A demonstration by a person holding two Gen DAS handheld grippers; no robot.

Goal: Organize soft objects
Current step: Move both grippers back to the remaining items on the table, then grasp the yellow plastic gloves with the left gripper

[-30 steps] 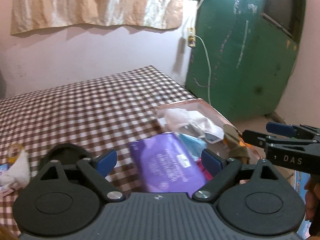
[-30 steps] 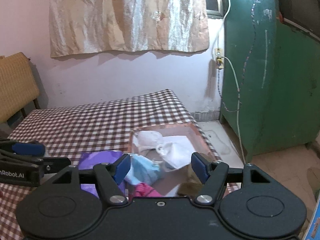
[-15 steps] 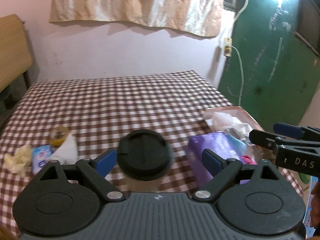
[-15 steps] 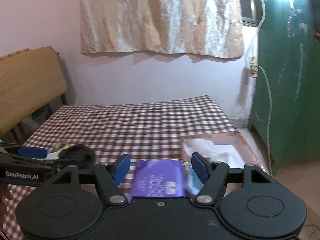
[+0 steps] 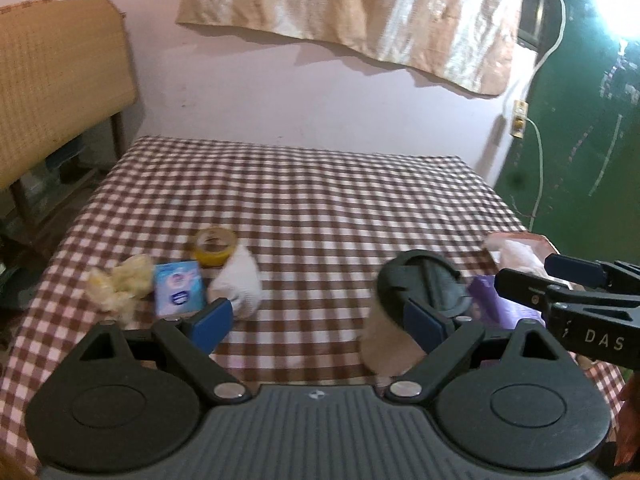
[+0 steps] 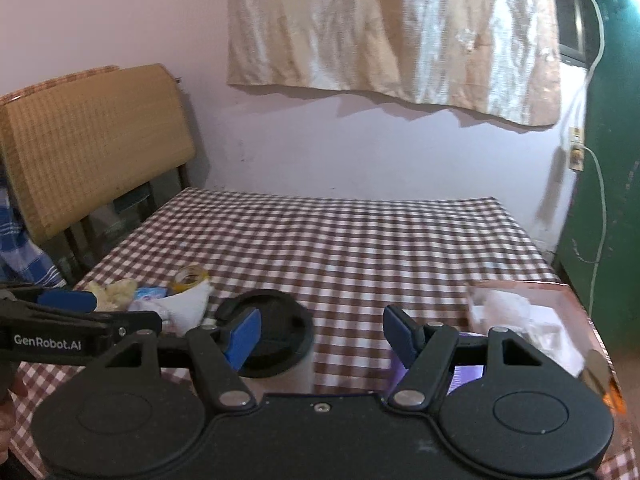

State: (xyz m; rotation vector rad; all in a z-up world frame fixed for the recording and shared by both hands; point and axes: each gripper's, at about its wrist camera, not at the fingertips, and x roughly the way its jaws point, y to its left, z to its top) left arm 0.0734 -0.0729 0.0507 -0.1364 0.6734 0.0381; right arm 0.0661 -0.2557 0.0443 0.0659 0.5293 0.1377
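White folded cloth point(image 5: 239, 280) loose on checked table point(image 5: 320, 208); pink tray point(image 6: 576, 300) part-filled. Left tool point(image 5: 316, 320), right tool point(image 6: 320, 334) wide, empty. Next: reach cloth.

Brown-and-white checked cloth point(image 5: 320, 200) covers the table; a white sock point(image 5: 240, 284), light-blue tissue packet point(image 5: 178, 286), yellow tape roll point(image 5: 215, 246), purple packet point(image 5: 500, 304).

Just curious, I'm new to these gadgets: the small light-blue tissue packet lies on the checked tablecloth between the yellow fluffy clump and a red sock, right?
Almost. The sock is white, not red. The left wrist view shows the small light-blue tissue packet on the checked tablecloth between it and the yellow fluffy clump.
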